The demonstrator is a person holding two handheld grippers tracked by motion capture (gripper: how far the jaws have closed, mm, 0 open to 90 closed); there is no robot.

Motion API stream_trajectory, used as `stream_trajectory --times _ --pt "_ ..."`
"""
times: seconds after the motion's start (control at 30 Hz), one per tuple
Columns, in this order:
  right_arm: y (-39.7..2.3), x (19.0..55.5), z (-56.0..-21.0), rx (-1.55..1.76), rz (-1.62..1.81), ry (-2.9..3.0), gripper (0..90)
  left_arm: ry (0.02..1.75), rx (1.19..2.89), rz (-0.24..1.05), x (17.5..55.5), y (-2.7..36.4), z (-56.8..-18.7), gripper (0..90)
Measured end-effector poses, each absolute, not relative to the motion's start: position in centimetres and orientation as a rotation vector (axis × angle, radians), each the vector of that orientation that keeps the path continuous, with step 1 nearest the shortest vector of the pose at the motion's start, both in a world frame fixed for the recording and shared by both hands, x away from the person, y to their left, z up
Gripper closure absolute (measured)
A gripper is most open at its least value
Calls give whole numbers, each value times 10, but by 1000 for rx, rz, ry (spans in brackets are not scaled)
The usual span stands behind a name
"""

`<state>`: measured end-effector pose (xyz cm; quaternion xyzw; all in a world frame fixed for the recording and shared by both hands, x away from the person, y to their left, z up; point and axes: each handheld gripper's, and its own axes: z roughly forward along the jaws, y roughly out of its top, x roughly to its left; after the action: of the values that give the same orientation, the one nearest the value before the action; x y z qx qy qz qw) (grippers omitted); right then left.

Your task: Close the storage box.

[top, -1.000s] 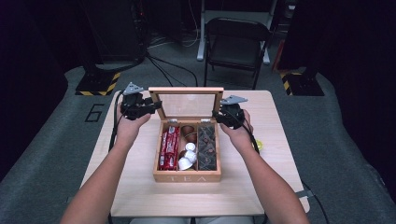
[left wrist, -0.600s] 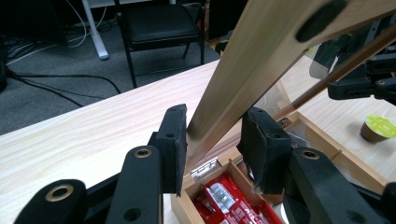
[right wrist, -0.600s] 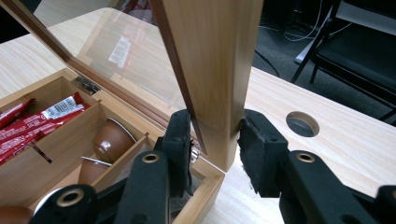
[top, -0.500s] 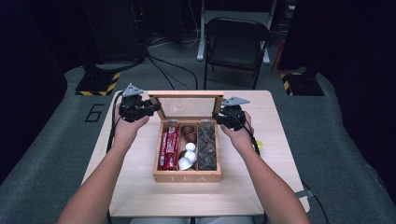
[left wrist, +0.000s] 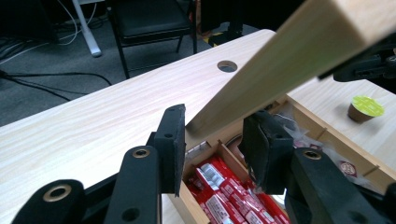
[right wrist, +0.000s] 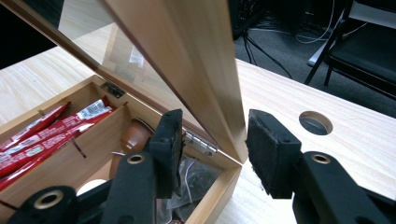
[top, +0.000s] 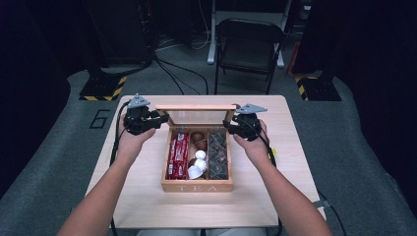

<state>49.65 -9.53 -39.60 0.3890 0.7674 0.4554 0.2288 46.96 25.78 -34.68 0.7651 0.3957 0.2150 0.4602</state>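
A wooden tea box (top: 196,187) stands mid-table with its glass-paned lid (top: 196,107) raised. Inside lie red packets (top: 178,155), white and brown capsules (top: 199,162) and dark tea bags (top: 218,155). My left gripper (top: 161,119) is shut on the lid's left end; in the left gripper view the lid's wooden frame (left wrist: 299,51) runs in between the pads of the gripper (left wrist: 215,135). My right gripper (top: 229,126) is at the lid's right end. Its jaws have just been opening: the lid (right wrist: 187,51) stands between them, with a gap at the right pad (right wrist: 266,149).
A green-topped capsule (left wrist: 365,108) sits on the table right of the box. The light wooden table (top: 147,206) has a cable hole (right wrist: 315,122) near its far edge. A black folding chair (top: 248,44) stands beyond the table, and cables lie on the floor.
The lid's top edge has come a little toward the near side. Both hands have stayed at the lid's ends.
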Motion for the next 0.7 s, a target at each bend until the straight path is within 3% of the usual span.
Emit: stream_trajectory --times 0.7 --pt "-106 461 -380 1038 1348 2153 529 950 1881 498 437 260 -346 565"
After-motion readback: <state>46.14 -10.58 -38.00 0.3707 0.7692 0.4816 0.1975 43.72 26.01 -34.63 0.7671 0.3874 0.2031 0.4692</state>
